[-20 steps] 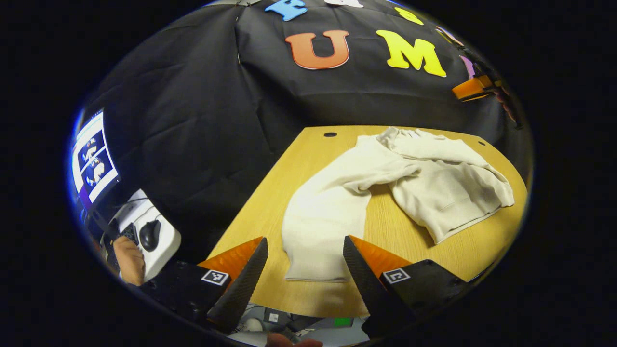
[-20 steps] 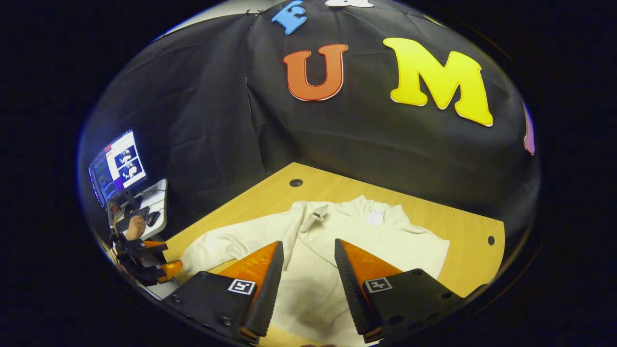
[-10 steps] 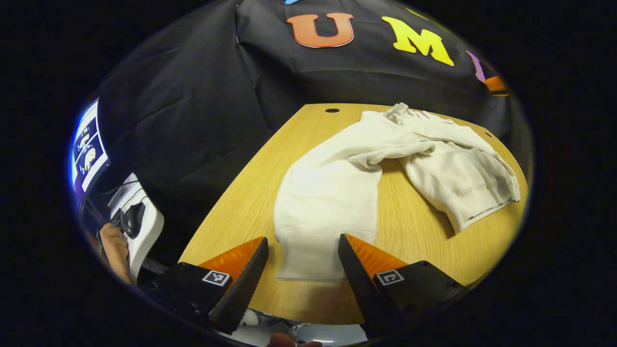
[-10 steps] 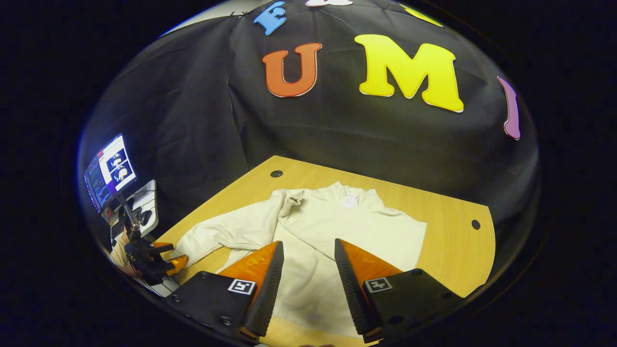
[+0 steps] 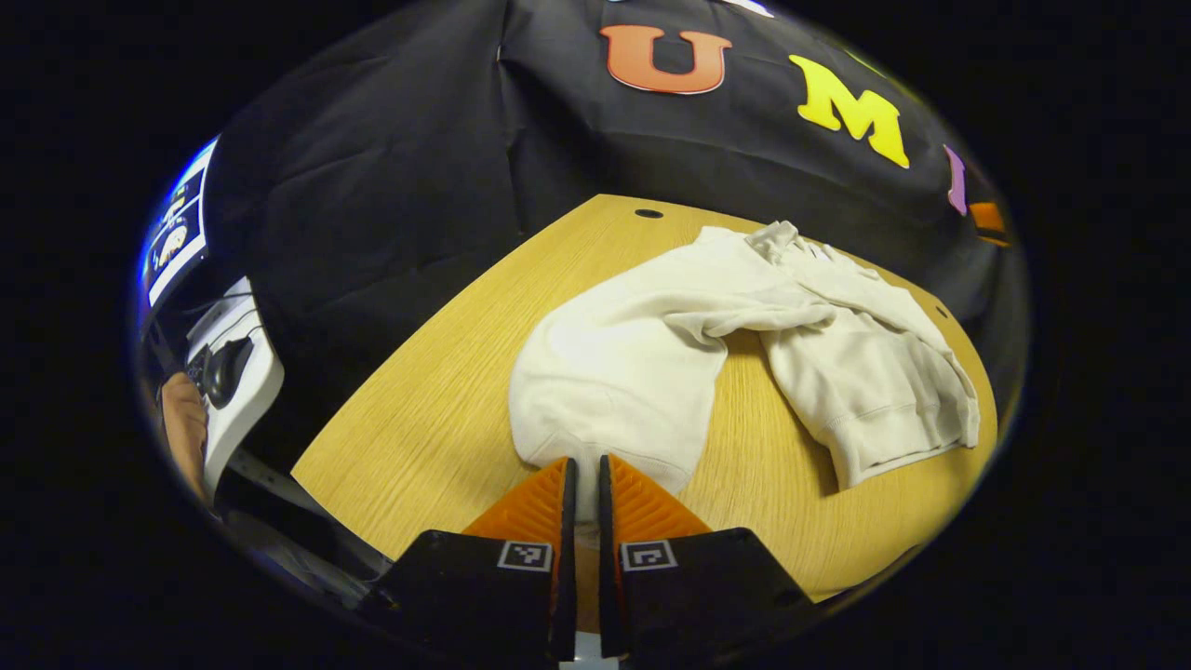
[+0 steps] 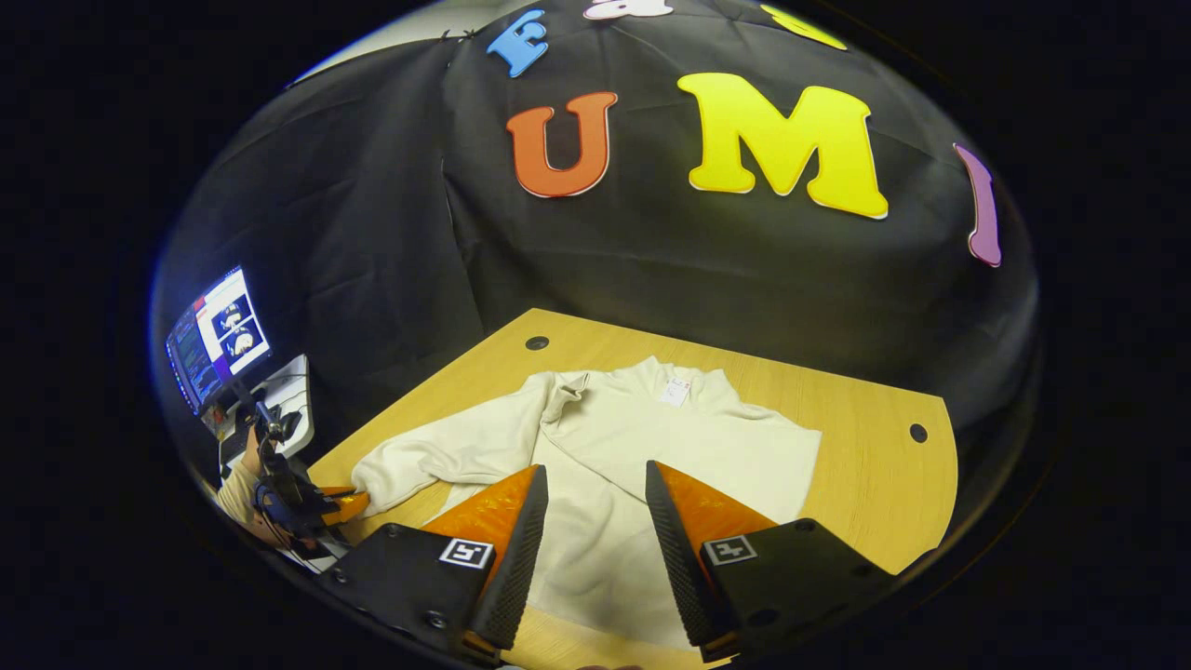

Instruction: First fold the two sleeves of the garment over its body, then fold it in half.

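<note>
Fingers (image 5: pixel 564 489) of the left gripper (image 5: pixel 582 484) are pinching the sleeve cuff (image 5: pixel 595 456) at lower centre, right gripper (image 6: pixel 588 507) hanging spread over the soft, limp garment (image 6: pixel 642 456) lying mid-frame on the table (image 6: pixel 875 484), best gripped at hems.

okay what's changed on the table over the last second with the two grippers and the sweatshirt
The left gripper moved in and closed its fingers on the cuff of the sleeve, which has bunched up slightly. The right gripper stayed open over the sweatshirt's body; the table is unchanged.
</note>
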`<state>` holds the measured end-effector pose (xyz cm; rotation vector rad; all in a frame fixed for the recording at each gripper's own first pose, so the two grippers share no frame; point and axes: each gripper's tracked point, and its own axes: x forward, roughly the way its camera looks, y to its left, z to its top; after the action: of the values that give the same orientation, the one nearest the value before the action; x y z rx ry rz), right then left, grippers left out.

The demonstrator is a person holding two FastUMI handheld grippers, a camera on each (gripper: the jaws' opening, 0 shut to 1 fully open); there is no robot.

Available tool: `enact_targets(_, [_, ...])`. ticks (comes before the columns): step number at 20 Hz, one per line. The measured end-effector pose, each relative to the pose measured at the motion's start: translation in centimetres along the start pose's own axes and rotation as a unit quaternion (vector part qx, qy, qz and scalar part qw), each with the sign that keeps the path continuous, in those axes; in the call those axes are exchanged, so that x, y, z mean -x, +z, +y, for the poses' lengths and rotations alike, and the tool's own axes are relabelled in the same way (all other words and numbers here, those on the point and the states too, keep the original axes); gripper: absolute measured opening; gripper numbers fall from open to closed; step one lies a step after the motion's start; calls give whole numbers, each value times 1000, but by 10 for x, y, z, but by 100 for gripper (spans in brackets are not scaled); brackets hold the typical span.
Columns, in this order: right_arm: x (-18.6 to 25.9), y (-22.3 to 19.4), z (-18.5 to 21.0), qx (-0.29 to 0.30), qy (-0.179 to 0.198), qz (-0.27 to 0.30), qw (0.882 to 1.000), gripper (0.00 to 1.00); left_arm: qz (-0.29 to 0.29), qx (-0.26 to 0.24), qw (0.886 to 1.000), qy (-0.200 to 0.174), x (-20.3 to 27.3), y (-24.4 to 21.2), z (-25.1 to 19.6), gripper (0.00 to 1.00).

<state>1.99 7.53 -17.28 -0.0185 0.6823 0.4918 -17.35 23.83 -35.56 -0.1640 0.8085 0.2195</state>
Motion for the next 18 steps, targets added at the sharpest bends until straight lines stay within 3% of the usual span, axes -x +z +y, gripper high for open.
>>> enact_targets(2, [7, -3, -11, -12, -5, -4, 1000, 65, 10, 65, 998, -17, 5, 4, -3, 7])
enact_targets(3, [9, -4, -16, -18, -7, -5, 1000, 65, 19, 72, 997, -14, 9, 8, 1, 4])
enact_targets(11, [31, -18, -57, -80, -27, -20, 996, 68, -33, 41, 998, -38, 32, 86, -19, 4])
enact_targets(13, [39, -19, -69, -94, -32, -27, 995, 65, -48, 38, 997, -48, 37, 110, -34, 4])
enact_targets(18, [65, -14, -103, -124, -52, -56, 989, 68, -92, -9, 993, -75, 45, 171, -75, 3])
